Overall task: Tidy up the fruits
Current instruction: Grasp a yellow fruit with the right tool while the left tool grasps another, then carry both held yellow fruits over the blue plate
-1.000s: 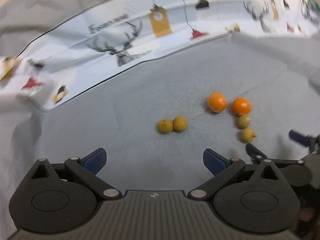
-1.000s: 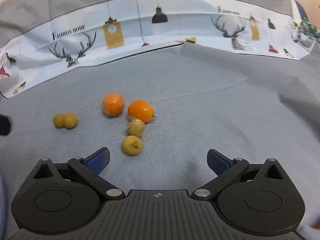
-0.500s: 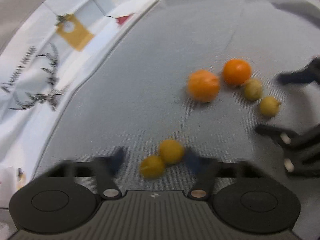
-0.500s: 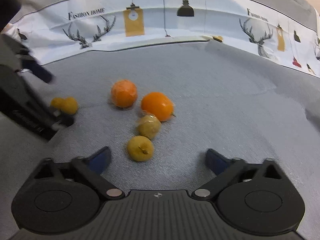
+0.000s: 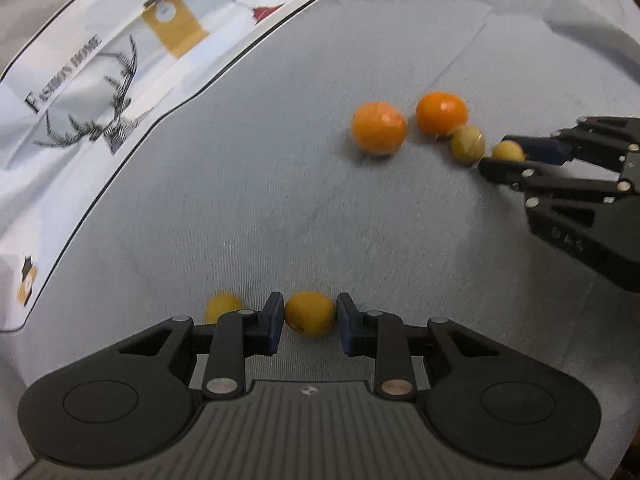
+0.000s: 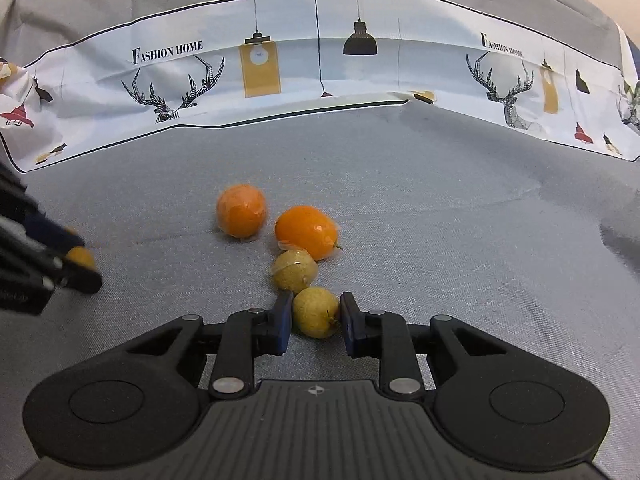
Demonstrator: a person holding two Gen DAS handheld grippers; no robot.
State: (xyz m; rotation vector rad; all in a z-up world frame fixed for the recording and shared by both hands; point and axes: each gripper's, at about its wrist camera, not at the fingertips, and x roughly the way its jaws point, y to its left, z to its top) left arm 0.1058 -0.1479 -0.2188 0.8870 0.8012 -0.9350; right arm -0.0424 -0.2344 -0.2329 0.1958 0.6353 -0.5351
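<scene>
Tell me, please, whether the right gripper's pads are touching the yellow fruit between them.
Touching. In the right wrist view the right gripper has both blue pads pressed against the sides of the yellow fruit, with no gap visible.

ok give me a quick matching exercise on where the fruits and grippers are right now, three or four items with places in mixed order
Column one:
1. left gripper
2. right gripper
3. wrapped orange
4. pale yellow fruit in film

Column two:
A. lies free on the grey cloth, farthest back of the cluster
B. closed around a deep yellow fruit
C. touches the bare orange, just beyond the right gripper's fingers
D. closed around a pale yellow fruit with a stem

Pairs: 1-B, 2-D, 3-A, 4-C
</scene>
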